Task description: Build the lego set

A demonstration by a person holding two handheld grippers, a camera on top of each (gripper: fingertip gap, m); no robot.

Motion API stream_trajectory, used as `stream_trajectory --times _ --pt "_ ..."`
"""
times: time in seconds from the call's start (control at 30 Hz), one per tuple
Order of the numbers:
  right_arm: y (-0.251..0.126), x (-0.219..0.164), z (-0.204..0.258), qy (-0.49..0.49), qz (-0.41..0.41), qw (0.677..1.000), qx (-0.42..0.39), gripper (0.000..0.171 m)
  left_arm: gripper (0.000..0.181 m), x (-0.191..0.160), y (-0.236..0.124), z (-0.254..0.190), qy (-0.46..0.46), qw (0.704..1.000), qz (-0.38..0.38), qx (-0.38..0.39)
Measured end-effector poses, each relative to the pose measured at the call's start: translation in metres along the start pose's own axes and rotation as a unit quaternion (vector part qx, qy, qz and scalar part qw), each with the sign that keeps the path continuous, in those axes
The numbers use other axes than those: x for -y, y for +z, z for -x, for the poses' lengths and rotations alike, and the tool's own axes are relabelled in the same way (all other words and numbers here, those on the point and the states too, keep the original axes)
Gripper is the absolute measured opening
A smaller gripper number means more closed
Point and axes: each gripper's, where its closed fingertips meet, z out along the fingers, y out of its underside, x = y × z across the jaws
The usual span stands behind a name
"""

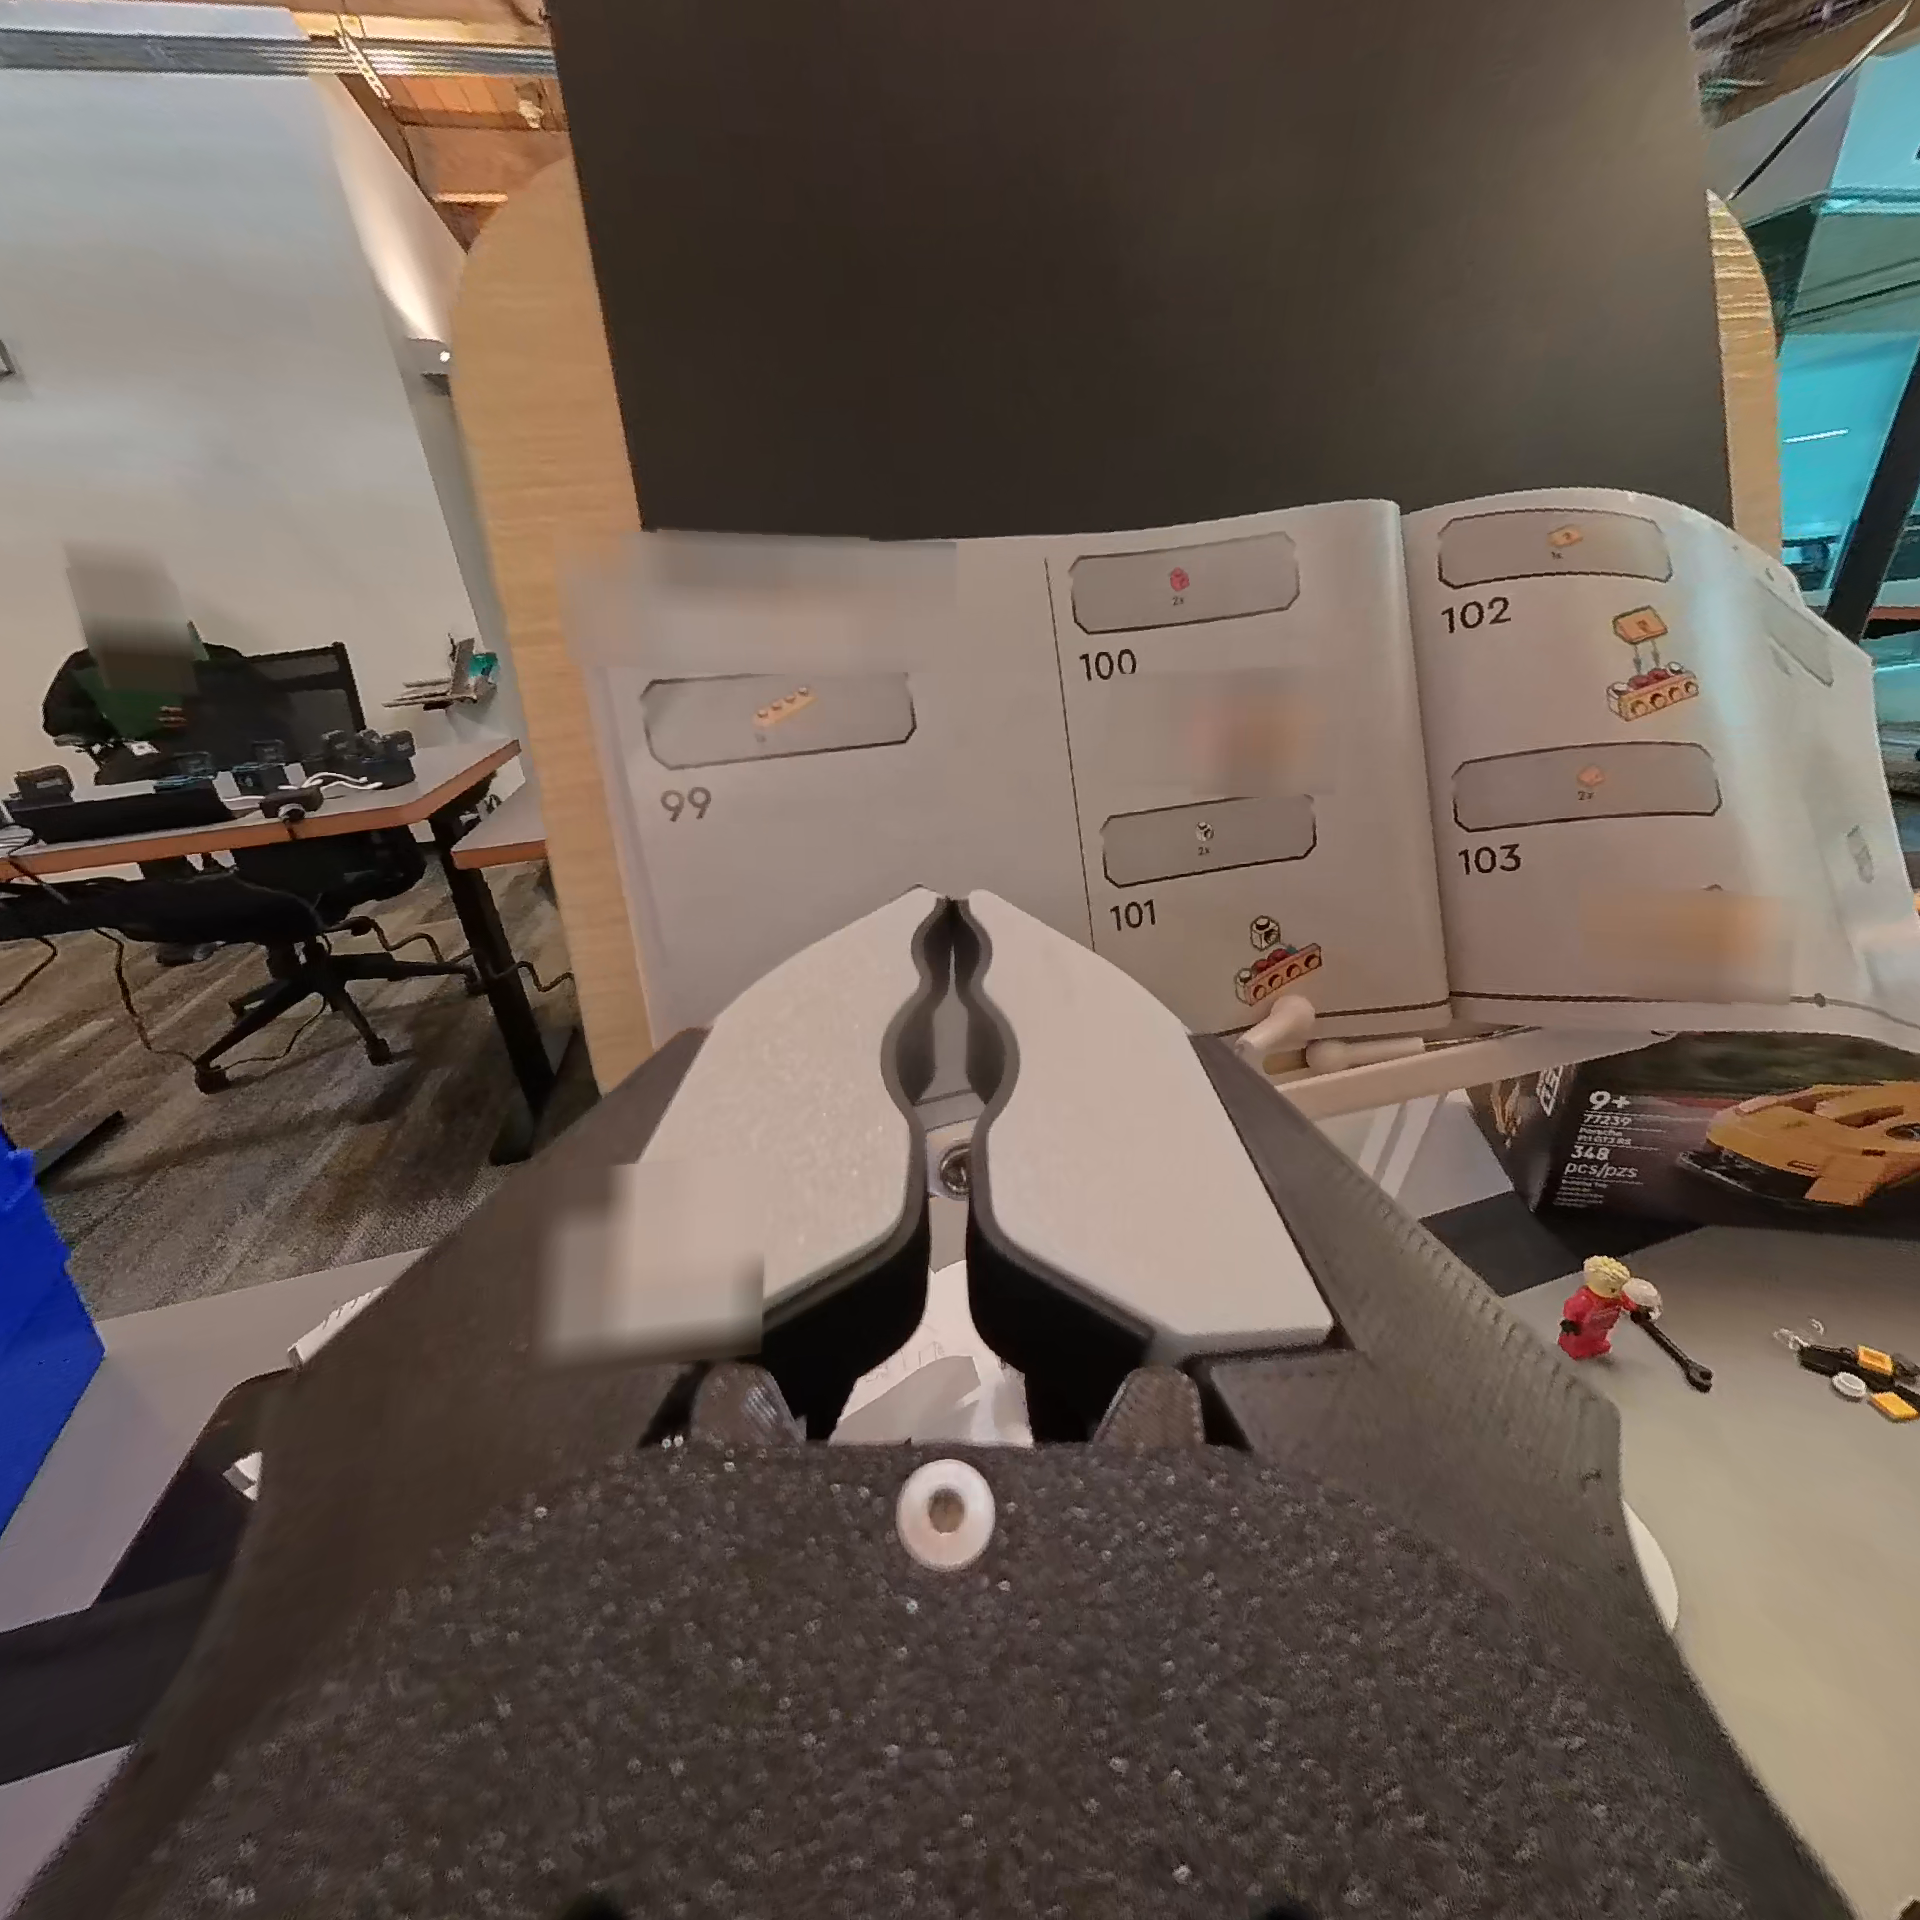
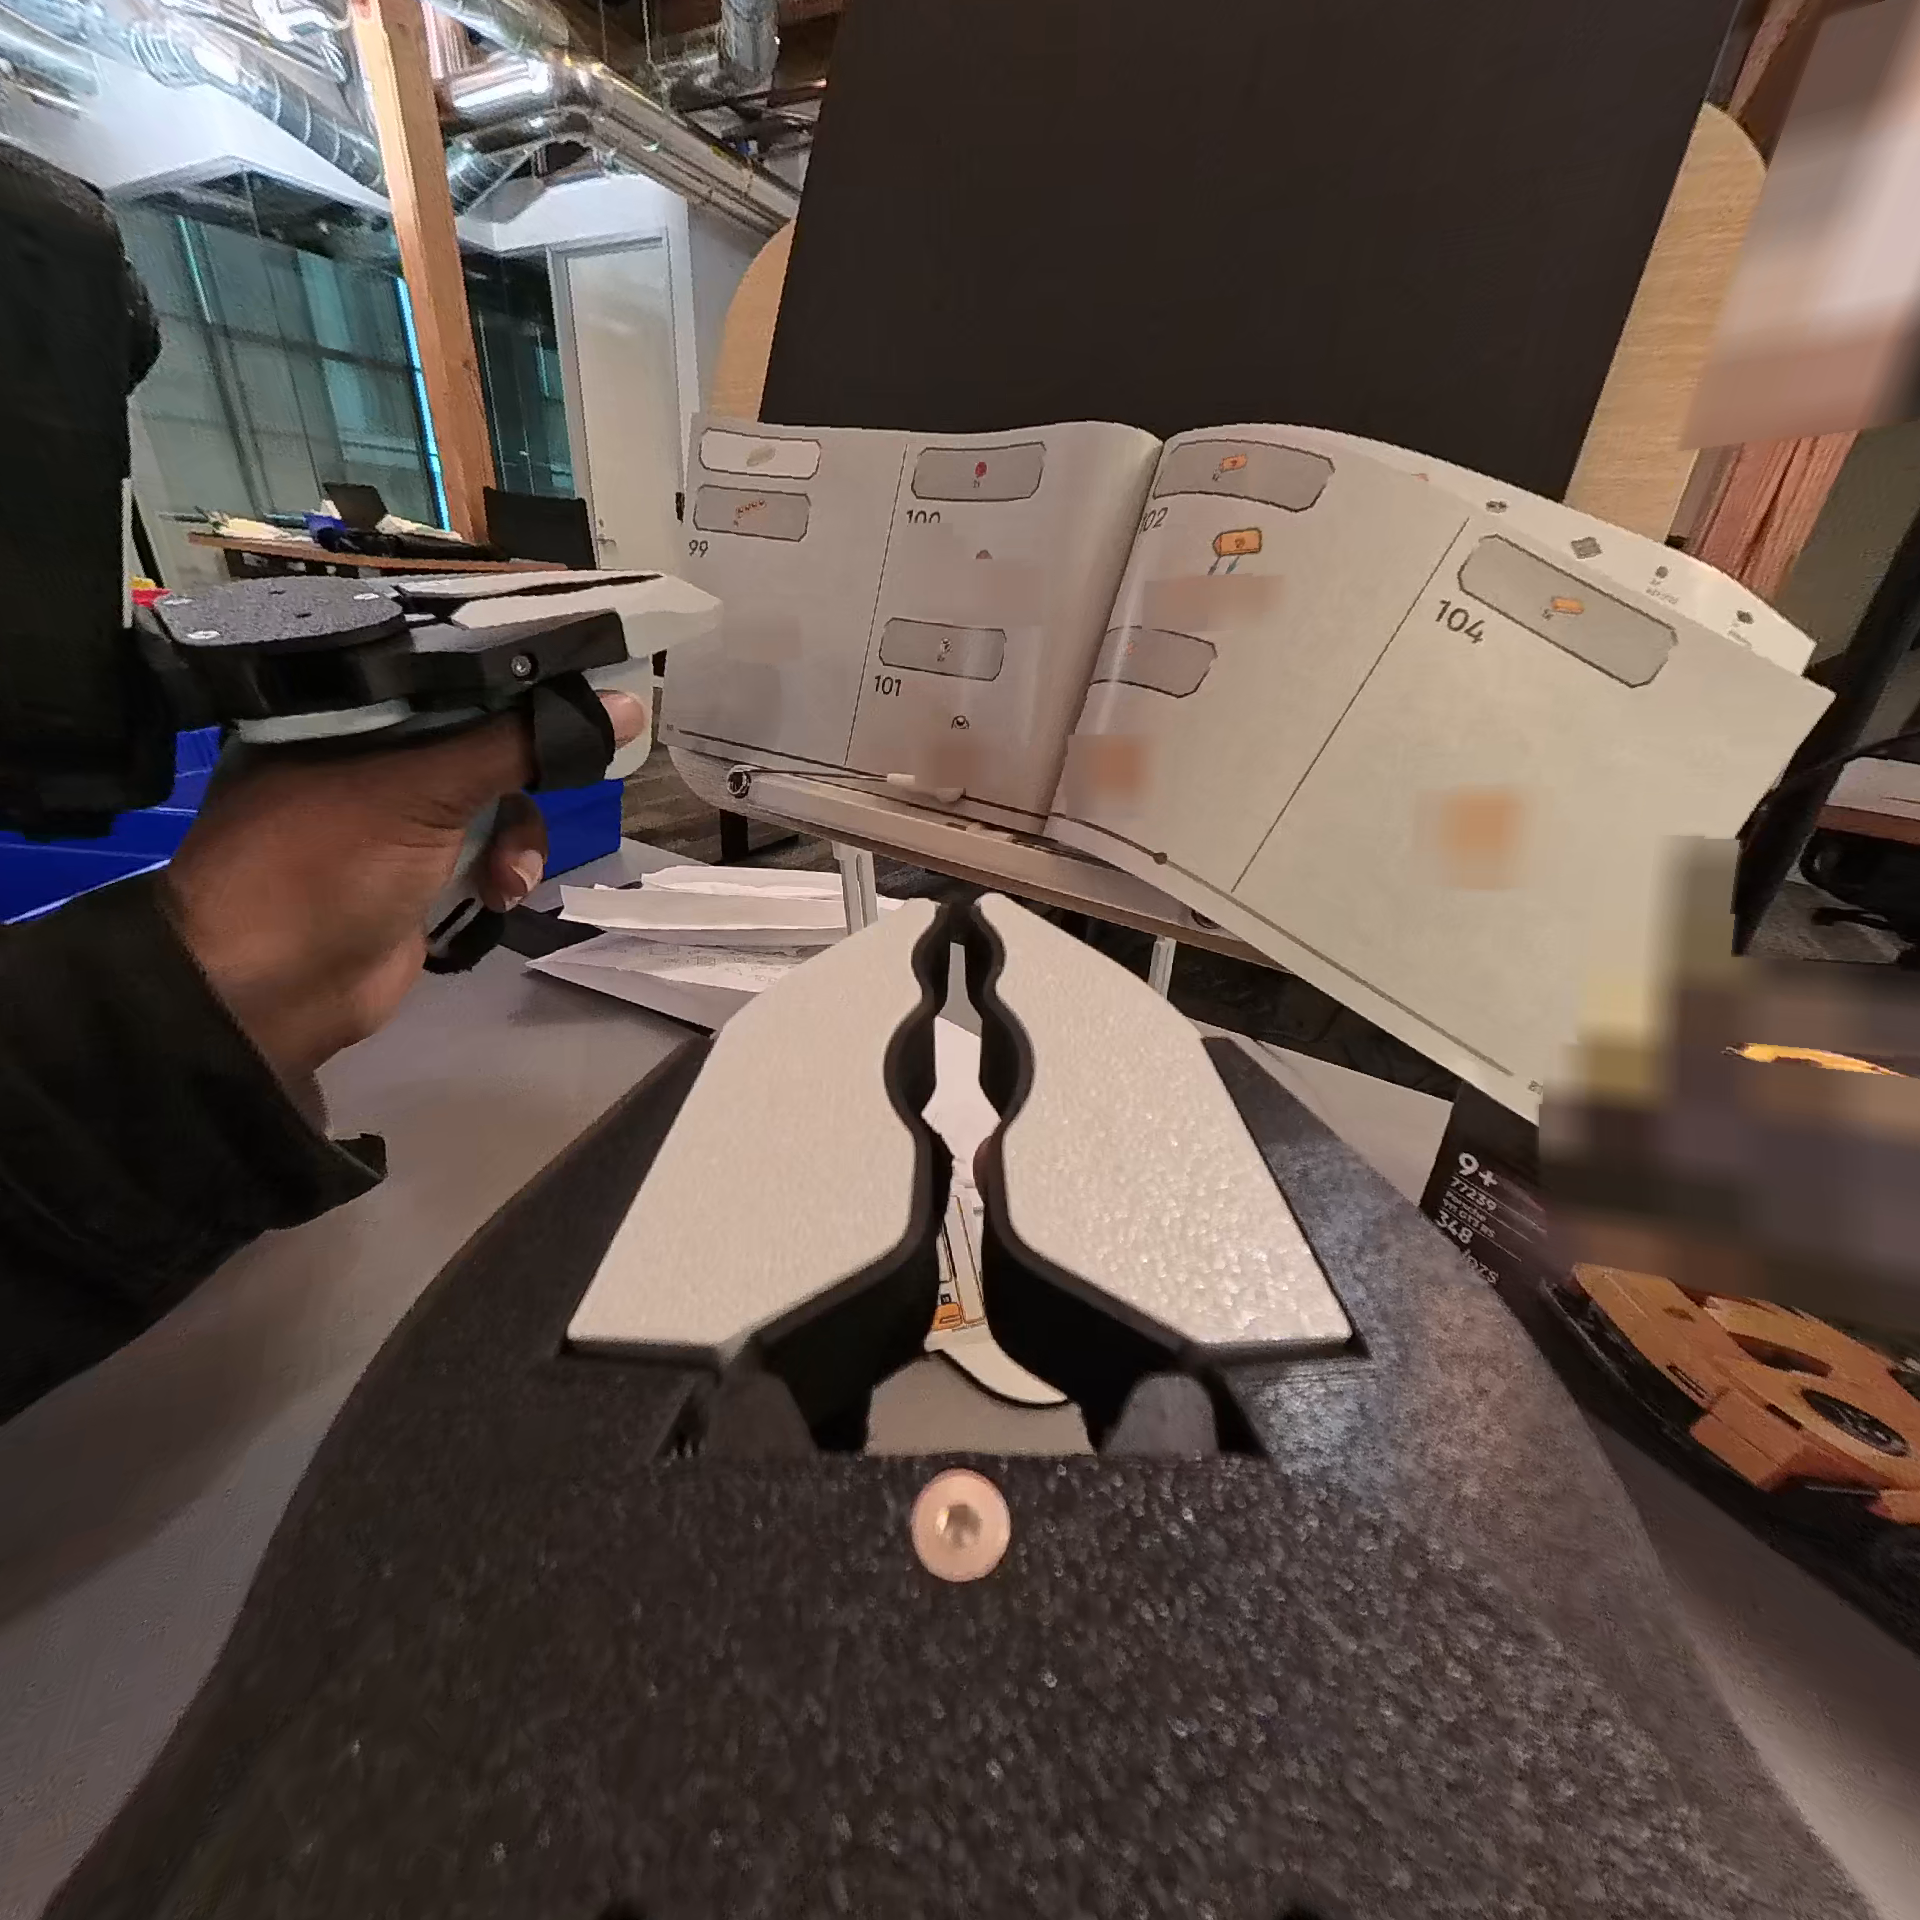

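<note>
Before the propped instruction booklet (image 1: 1039, 748): my left gripper (image 1: 951, 914) and right gripper (image 2: 961, 914), both clenched, empty. Risk: nudging the overhanging pages off their stand (image 2: 883, 810).

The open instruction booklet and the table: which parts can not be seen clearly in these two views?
- Open white instruction booklet: mosaic patches cover several step drawings in both views.
- Grey table: the left gripper, jaws closed, hides most of it in the left wrist view.
- Small loose yellow, black and white pieces: too small to identify.
- Black set box: cut off by the right edge, partly mosaicked.
</note>
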Motion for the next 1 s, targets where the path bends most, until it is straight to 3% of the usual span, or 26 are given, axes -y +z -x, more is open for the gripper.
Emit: stream_trajectory --times 1.0 --pt "-0.003 0.005 -0.009 0.009 -0.003 1.0 -0.013 0.002 0.0 -0.002 -0.003 -0.002 0.013 1.0 0.001 0.003"
